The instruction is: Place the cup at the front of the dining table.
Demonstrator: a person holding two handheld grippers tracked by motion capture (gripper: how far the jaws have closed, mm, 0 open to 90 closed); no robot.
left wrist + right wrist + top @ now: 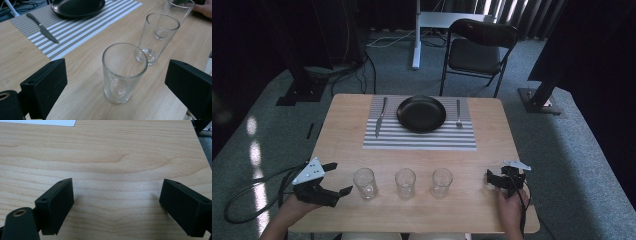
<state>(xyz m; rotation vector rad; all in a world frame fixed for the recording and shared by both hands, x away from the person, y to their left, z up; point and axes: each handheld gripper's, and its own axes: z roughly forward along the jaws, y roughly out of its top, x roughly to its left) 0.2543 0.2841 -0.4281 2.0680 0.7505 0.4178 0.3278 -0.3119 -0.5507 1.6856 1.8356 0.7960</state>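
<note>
The left tool point(337, 177) is hovering at the near left corner of the bench point(342, 130), released, with its jaws standing wide and nothing between them. It is pointing at the left glass point(365, 183), which is standing upright just beside it, not touching. Three glasses are standing in a row along the near edge: the left one, the middle glass point(405, 183) and the right glass point(441, 182), with small gaps between them. Between this row and the mat point(419, 141) a wide strip of bare wood is staying open.

The right tool point(493, 179) is resting near the right edge, released too, its jaws apart over bare wood point(117, 170).

The left gripper view is showing the left glass point(124, 72) close and empty, set ahead of the jaws and not yet between them. The high view is showing the whole setting: the plate point(421, 113) on the mat, the knife point(381, 116) at its left, the fork point(458, 114) at its right.

In the left gripper view the right glass point(180, 10) is cut off by the top edge, and the plate point(77, 7) also. The fork's end is too small to make out.
</note>
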